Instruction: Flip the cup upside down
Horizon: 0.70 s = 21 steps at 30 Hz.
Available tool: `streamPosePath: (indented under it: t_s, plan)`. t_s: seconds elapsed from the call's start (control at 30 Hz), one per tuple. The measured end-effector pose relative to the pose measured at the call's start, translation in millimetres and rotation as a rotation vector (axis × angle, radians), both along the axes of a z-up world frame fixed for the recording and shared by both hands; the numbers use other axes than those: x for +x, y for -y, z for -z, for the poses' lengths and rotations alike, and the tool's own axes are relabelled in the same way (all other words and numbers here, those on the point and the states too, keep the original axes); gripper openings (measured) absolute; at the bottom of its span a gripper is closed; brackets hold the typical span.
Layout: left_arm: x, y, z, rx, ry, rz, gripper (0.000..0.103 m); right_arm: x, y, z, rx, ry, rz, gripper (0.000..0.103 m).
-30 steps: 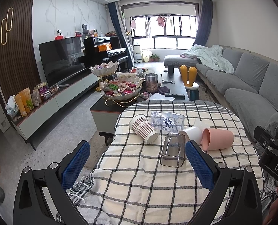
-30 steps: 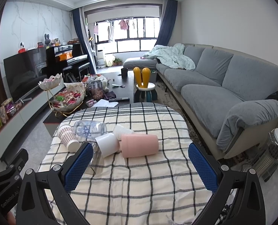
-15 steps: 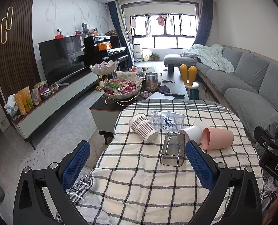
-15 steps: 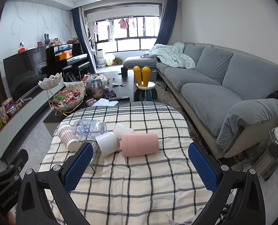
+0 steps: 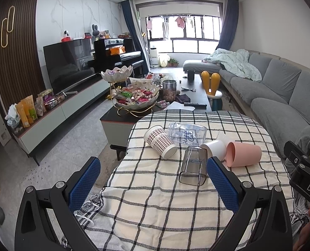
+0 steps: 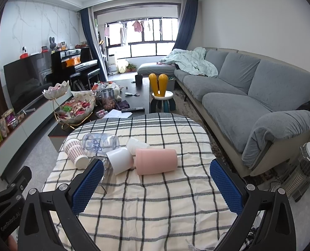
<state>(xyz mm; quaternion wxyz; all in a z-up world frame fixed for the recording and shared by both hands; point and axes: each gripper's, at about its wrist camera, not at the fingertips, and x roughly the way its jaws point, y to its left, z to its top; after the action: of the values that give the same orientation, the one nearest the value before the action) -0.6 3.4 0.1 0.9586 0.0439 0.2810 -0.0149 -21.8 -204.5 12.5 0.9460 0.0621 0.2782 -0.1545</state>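
Observation:
Several cups lie on their sides on the checked tablecloth (image 5: 155,198): a pink cup (image 5: 243,154) (image 6: 156,161), a white cup (image 5: 214,149) (image 6: 121,160), a smoky clear square cup (image 5: 193,168), a houndstooth paper cup (image 5: 160,141) (image 6: 75,153), a clear lettered jar (image 5: 186,133) (image 6: 100,142) and a small translucent cup (image 6: 136,144). My left gripper (image 5: 152,184) is open and empty, held back from the cups. My right gripper (image 6: 157,186) is open and empty, just short of the pink cup.
A dark coffee table (image 5: 194,96) with a snack bowl stand (image 5: 137,100) sits beyond the cloth-covered table. A grey sofa (image 6: 249,96) runs along the right. A TV unit (image 5: 67,106) lines the left wall. A heater (image 6: 303,173) stands at right.

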Motion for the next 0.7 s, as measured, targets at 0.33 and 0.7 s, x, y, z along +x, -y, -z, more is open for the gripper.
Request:
streamPosePath:
  t_s: [0.33, 0.7]
  plan:
    - [3, -2, 8, -0.003, -0.009, -0.011, 0.103, -1, -2, 2, 0.002, -0.005, -0.002, 0.102]
    - [19, -1, 10, -0.002, -0.032, -0.051, 0.103, 23, -4, 9, 0.007, -0.034, -0.048, 0.102]
